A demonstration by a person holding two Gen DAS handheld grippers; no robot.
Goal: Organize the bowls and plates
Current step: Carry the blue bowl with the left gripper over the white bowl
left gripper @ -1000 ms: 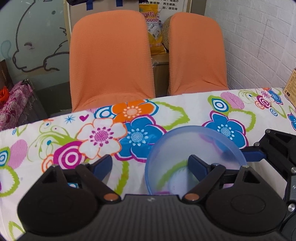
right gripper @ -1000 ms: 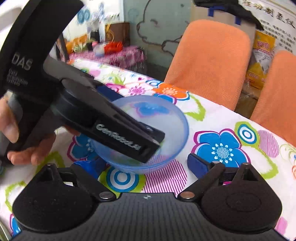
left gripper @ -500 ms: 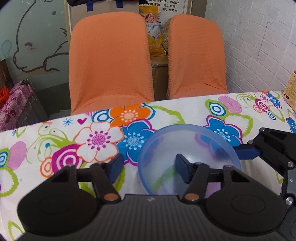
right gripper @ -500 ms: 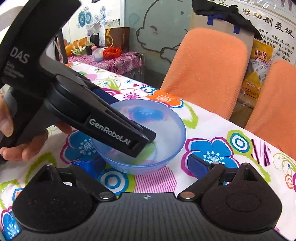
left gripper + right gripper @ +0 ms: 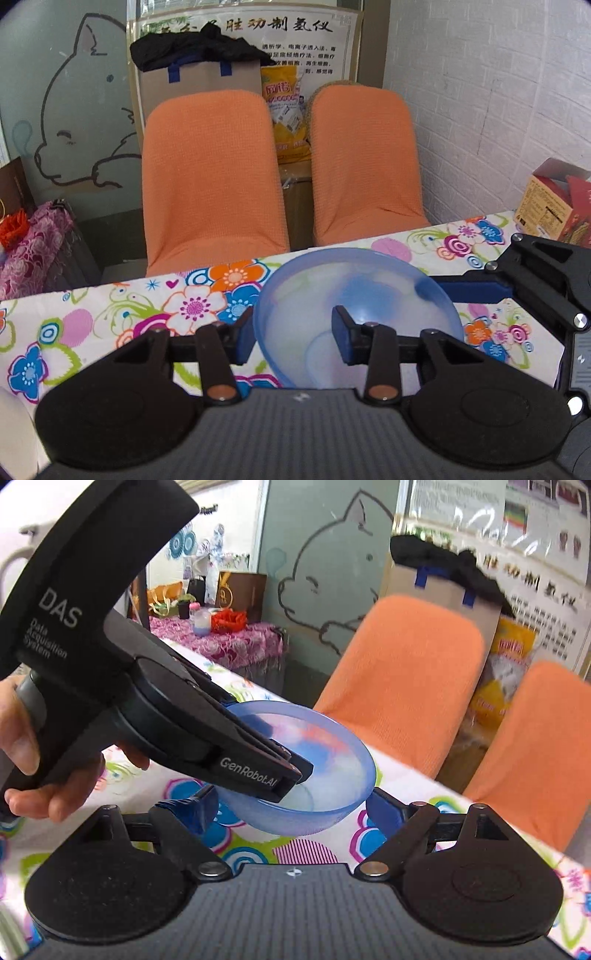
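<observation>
The left gripper has its fingers pinched on the near wall of the translucent blue bowl, which hangs tilted above the floral worktop. Right of the bowl, the right gripper waits, fingers spread wide and empty.

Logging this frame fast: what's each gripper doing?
Left gripper: shut on the blue bowl rim.
Right gripper: open, bowl between its fingers.

We see 2 orange-covered chairs behind a floral tablecloth, a white brick wall at right, and a frosted glass panel bearing a cartoon outline.
</observation>
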